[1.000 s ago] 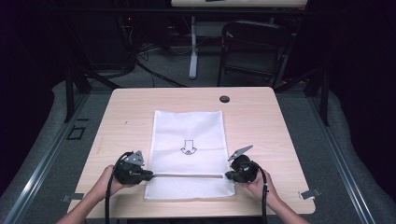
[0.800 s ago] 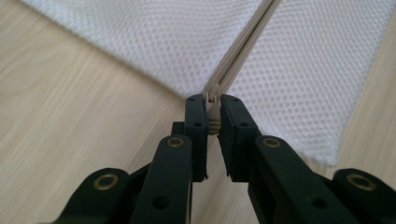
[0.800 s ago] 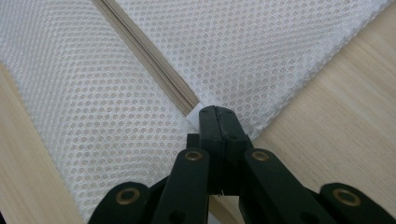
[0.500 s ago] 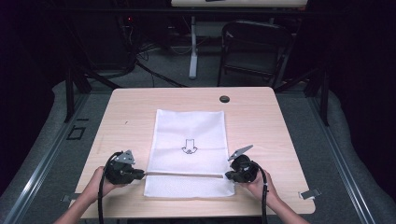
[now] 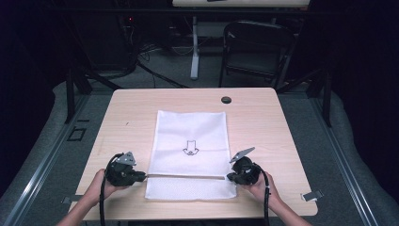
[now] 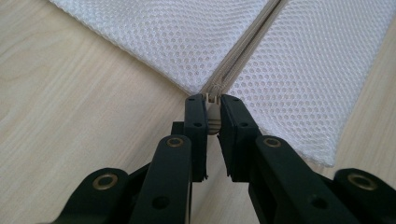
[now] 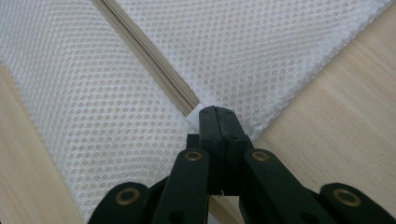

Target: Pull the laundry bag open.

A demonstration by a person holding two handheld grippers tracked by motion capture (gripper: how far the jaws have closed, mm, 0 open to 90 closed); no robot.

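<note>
We have a light, floppy mesh laundry bag flat on the table; our left gripper pinches its zipper pull, our right gripper clamps the zipper's end.

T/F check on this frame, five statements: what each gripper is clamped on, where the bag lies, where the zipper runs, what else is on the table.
1. The left gripper is shut on the zipper pull at the mesh bag's edge. True.
2. The right gripper is open above the bag. False: its jaws are shut on the bag's edge at the zipper's other end.
3. The bag lies flat on the wooden table. True.
4. The zipper runs along the bag's far edge. False: it crosses the bag near the person's end, between the two grippers.
5. A small dark round thing sits on the bag. False: it is on the table beyond the bag.
</note>
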